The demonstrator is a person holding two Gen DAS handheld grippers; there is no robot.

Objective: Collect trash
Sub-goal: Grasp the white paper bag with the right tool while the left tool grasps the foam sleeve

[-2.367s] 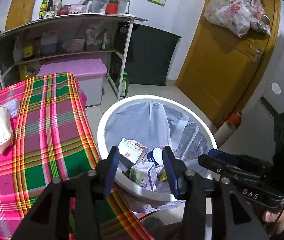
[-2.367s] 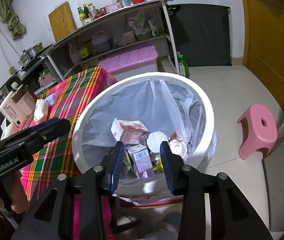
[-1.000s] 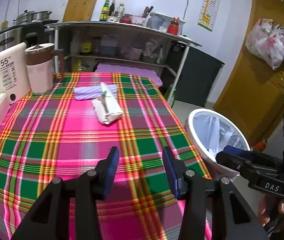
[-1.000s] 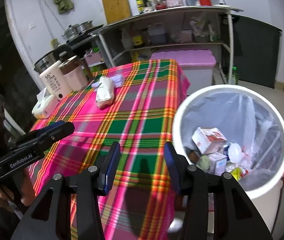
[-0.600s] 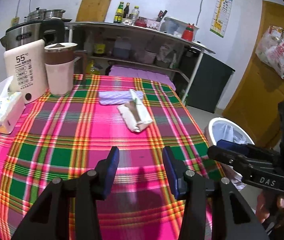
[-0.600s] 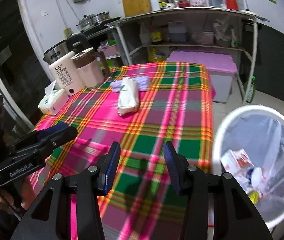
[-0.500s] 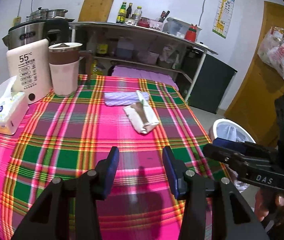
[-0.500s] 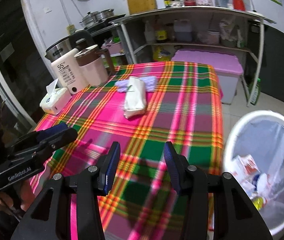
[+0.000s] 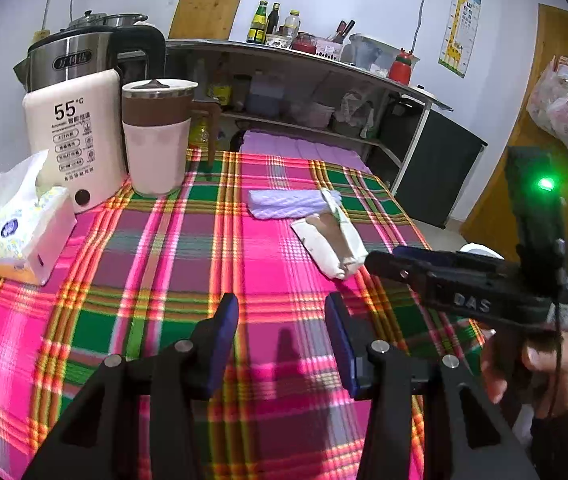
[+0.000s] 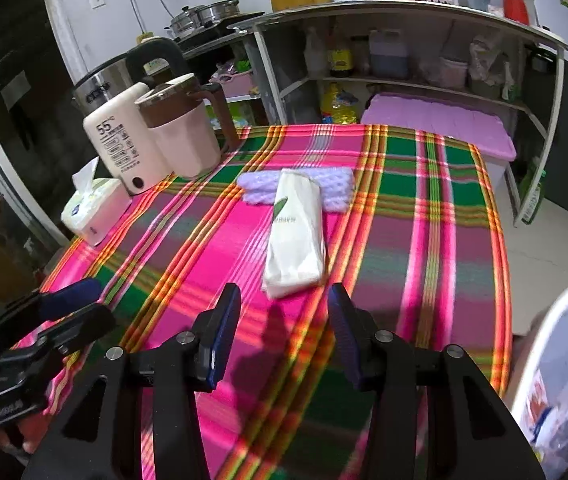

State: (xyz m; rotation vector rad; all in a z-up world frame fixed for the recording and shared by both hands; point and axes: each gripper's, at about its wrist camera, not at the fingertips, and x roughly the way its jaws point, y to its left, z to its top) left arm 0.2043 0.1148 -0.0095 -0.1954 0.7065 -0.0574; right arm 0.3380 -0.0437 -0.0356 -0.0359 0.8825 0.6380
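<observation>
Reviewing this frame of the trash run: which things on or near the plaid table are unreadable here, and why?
- Trash bin: right wrist view, cut off by the frame edge and blurred, contents unclear; in the left wrist view the right gripper hides all but a sliver.
- White packet: small print too small to read.
- Purple cloth: middle covered by the packet.
- Shelf bottles: labels too small.

A tissue box (image 9: 20,236) sits at the tabletop's (image 9: 156,280) left edge, just beside a cream water heater (image 9: 78,140) and a pink jug (image 9: 158,136). Behind stand a steel kettle (image 9: 72,60), shelves (image 9: 303,92) with bottles (image 9: 270,22), and a cutting board (image 9: 208,6).
</observation>
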